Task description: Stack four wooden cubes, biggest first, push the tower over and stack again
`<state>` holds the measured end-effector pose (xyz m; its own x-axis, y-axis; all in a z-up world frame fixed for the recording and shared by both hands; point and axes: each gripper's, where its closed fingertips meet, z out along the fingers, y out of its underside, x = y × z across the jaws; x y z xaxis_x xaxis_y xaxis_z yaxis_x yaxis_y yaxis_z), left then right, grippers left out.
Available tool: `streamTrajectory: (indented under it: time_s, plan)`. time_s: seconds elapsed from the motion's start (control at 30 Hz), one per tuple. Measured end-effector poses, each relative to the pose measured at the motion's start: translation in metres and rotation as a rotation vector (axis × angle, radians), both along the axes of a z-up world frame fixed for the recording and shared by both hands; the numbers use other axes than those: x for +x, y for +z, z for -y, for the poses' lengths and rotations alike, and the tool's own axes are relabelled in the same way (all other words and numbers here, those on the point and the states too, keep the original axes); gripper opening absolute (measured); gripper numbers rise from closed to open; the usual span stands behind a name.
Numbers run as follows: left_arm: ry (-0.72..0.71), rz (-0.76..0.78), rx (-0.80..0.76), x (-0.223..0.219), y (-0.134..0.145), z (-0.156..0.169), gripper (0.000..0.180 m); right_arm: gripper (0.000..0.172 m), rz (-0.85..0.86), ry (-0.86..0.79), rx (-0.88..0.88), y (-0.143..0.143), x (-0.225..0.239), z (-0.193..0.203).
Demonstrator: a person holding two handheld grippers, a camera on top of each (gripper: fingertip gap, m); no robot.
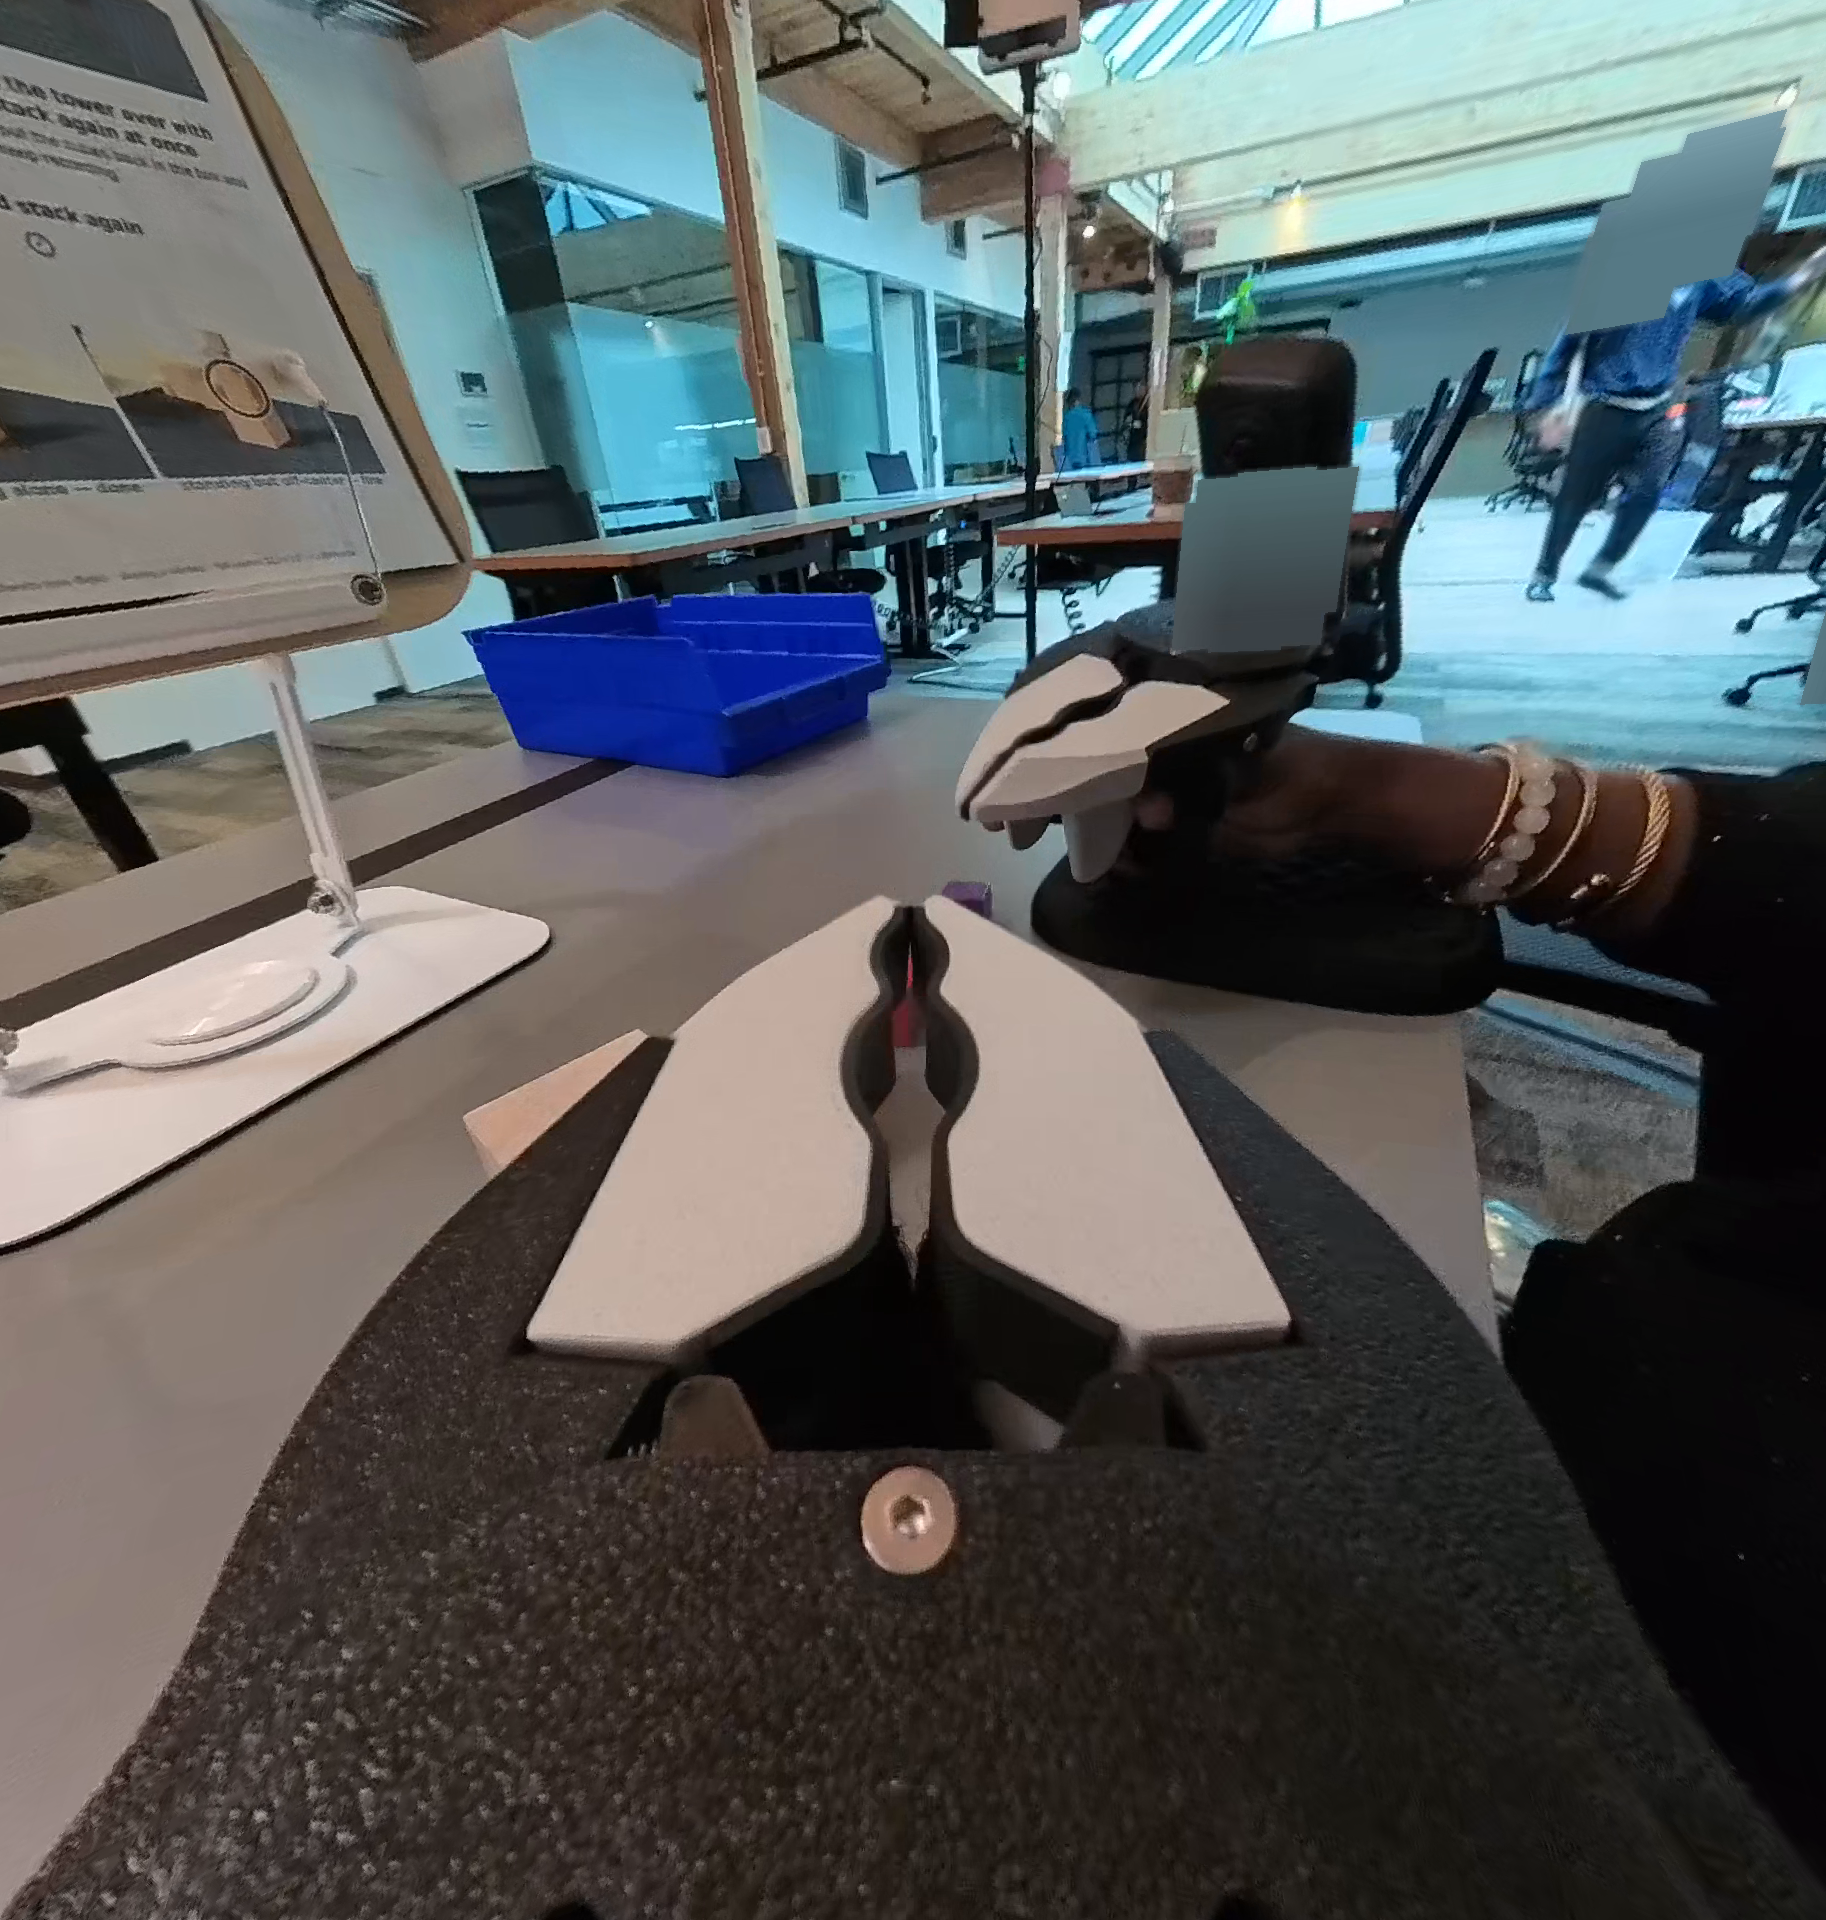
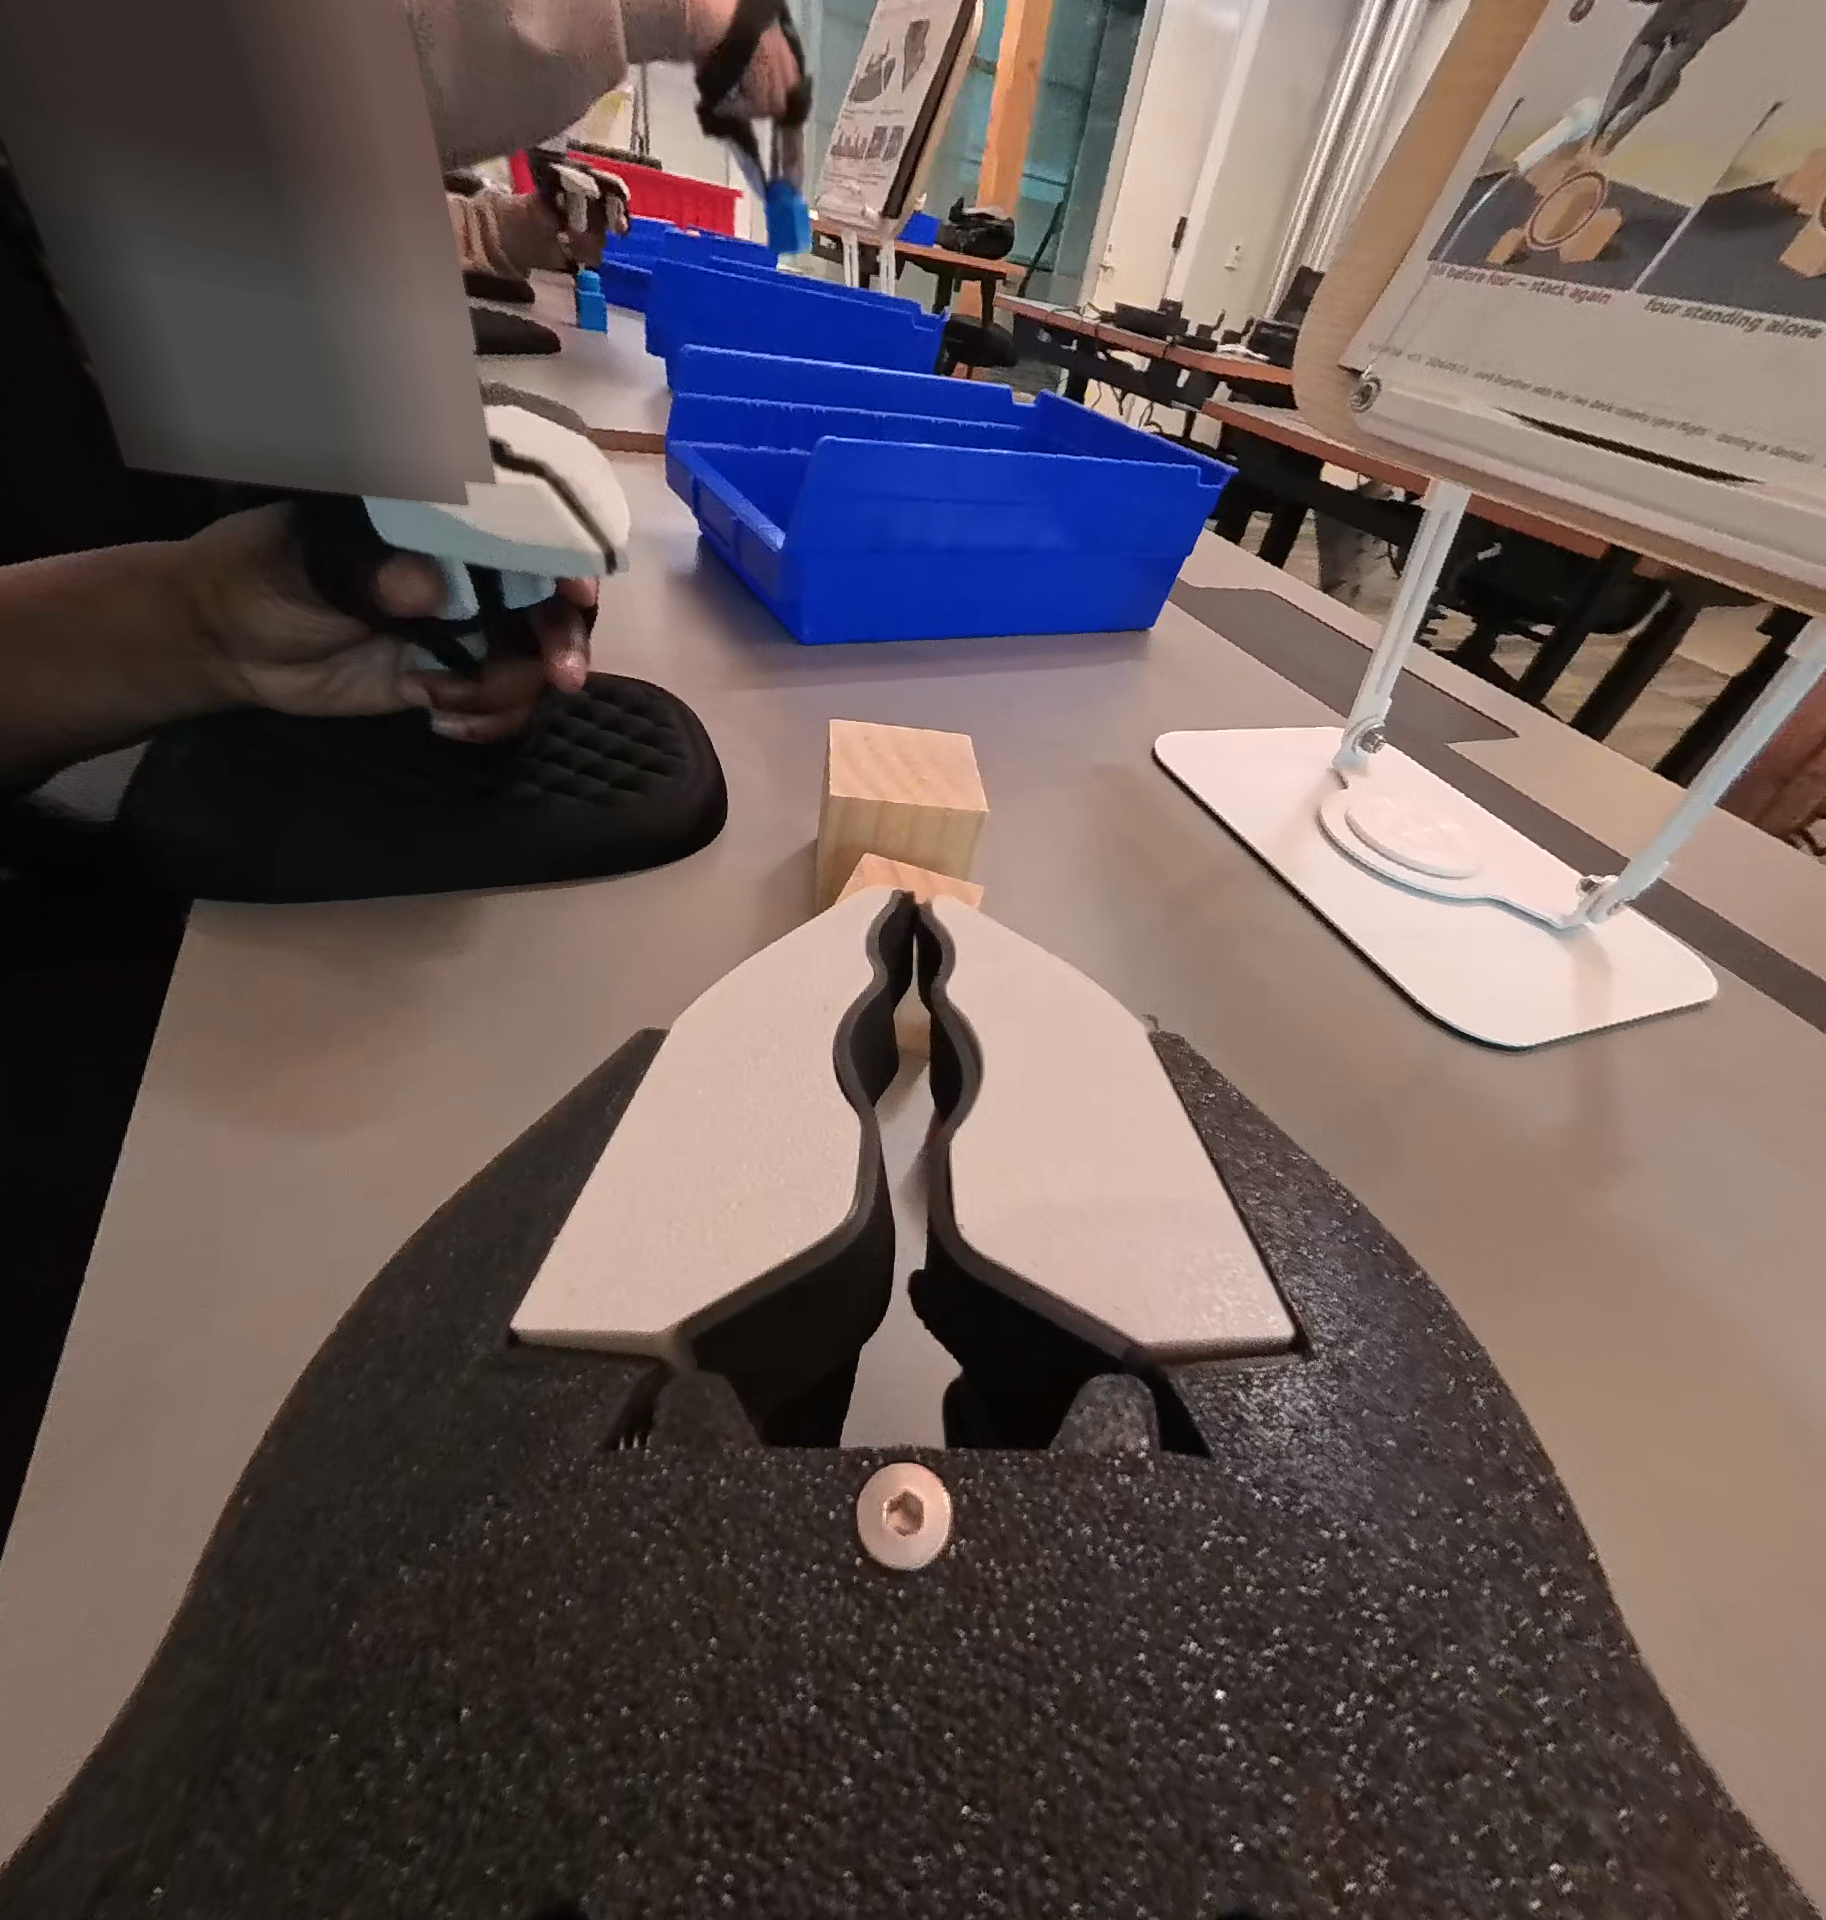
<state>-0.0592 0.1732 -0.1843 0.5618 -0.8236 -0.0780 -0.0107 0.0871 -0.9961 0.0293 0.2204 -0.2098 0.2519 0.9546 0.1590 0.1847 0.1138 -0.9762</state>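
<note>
My left gripper (image 1: 911,920) sits at the frame's centre, jaws closed together on nothing. A red block (image 1: 905,1013) and purple block (image 1: 967,896) lie just beyond on the grey desk (image 1: 680,862). My right gripper (image 2: 914,914), jaws likewise closed and bare, hovers over a small wooden block (image 2: 914,883) before a larger wooden cube (image 2: 904,800). A blue bin (image 2: 940,530) stands farther back, upper centre.

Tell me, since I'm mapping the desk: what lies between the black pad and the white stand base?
In the right wrist view, two wooden blocks: a large block and a small block in front of it, on the table.
</note>
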Motion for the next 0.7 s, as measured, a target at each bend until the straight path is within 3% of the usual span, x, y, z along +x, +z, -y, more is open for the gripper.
streamTrajectory:
  time_s: [0.1,0.17,0.27,0.37,0.47,0.53,0.7]
  plan:
    - [0.030,-0.035,0.005,0.002,-0.003,-0.002,0.014,0.017,-0.016,-0.022,0.007,0.002,0.002,-0.002]
    - [0.066,-0.035,0.008,0.000,-0.003,-0.006,0.047,0.036,-0.019,-0.039,0.004,0.002,0.002,-0.005]
    - [0.163,-0.007,-0.002,-0.009,0.000,-0.016,0.109,0.062,-0.020,-0.058,-0.013,0.002,0.003,-0.008]
    - [0.220,0.032,-0.014,-0.017,0.003,-0.022,0.146,0.091,-0.035,-0.094,-0.038,0.003,0.005,-0.014]
    - [0.244,0.071,0.001,-0.023,0.007,-0.022,0.146,0.124,-0.047,-0.129,-0.087,0.004,0.007,-0.022]
    - [0.239,0.080,0.015,-0.023,0.009,-0.020,0.146,0.134,-0.044,-0.145,-0.129,0.002,0.007,-0.027]
    - [0.214,0.057,0.024,-0.019,0.007,-0.017,0.146,0.137,0.029,-0.134,-0.099,0.004,-0.003,-0.031]
